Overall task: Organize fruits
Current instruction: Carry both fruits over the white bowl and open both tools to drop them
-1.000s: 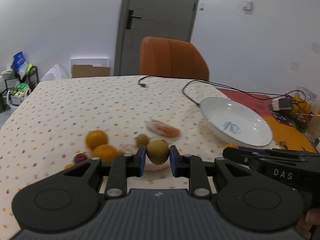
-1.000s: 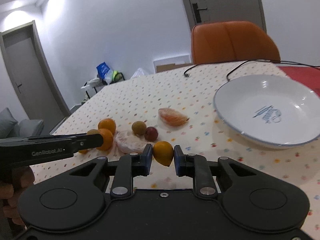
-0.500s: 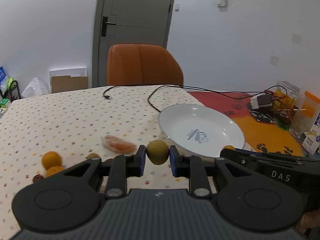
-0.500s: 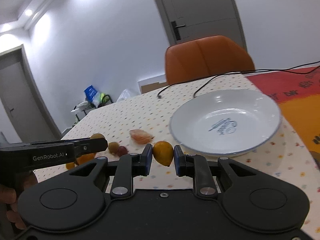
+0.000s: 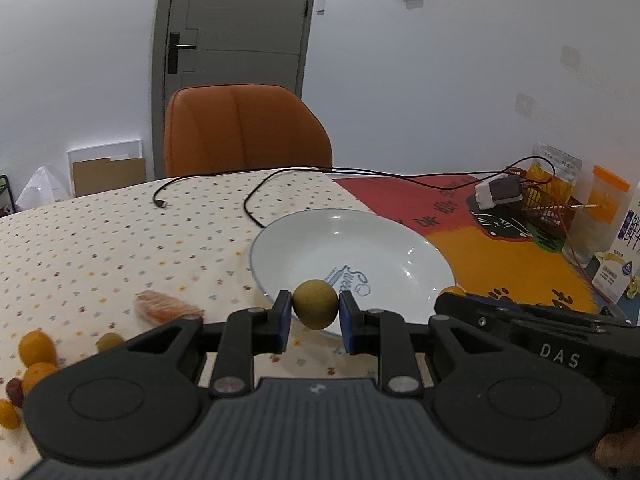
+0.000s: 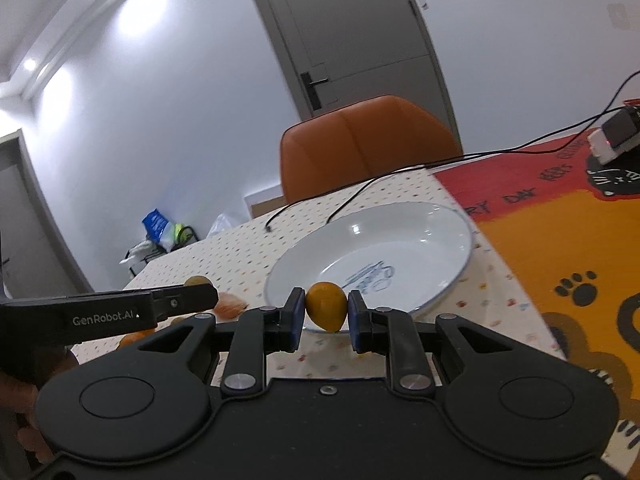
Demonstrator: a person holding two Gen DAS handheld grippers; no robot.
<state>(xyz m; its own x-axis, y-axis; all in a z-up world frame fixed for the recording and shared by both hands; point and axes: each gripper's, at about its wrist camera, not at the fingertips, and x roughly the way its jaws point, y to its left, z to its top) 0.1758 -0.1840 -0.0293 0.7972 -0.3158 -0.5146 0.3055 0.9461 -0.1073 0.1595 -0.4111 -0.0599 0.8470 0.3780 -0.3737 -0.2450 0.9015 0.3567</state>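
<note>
My left gripper (image 5: pixel 315 320) is shut on a round olive-brown fruit (image 5: pixel 315 309), held just before the near rim of the white plate (image 5: pixel 384 240). My right gripper (image 6: pixel 326 318) is shut on a yellow-orange fruit (image 6: pixel 326 306), held at the near rim of the same plate (image 6: pixel 420 236). The plate is empty. Each gripper shows in the other's view: the right one (image 5: pixel 520 320) at the right, the left one (image 6: pixel 120 312) at the left. On the dotted cloth to the left lie a peeled citrus segment (image 5: pixel 166 306), several small oranges (image 5: pixel 36 348) and a small green fruit (image 5: pixel 109 341).
An orange chair (image 5: pixel 244 132) stands behind the table. A black cable (image 5: pixel 256 208) runs across the cloth behind the plate. A charger (image 5: pixel 498 192), a basket, a jar (image 5: pixel 600 208) and a carton (image 5: pixel 624 256) stand at the right on the red and orange mat (image 5: pixel 500 256).
Both grippers have swung right with their fruits, from over the fruit pile to the near rim of the plate. The pile has dropped to the left edge of view.
</note>
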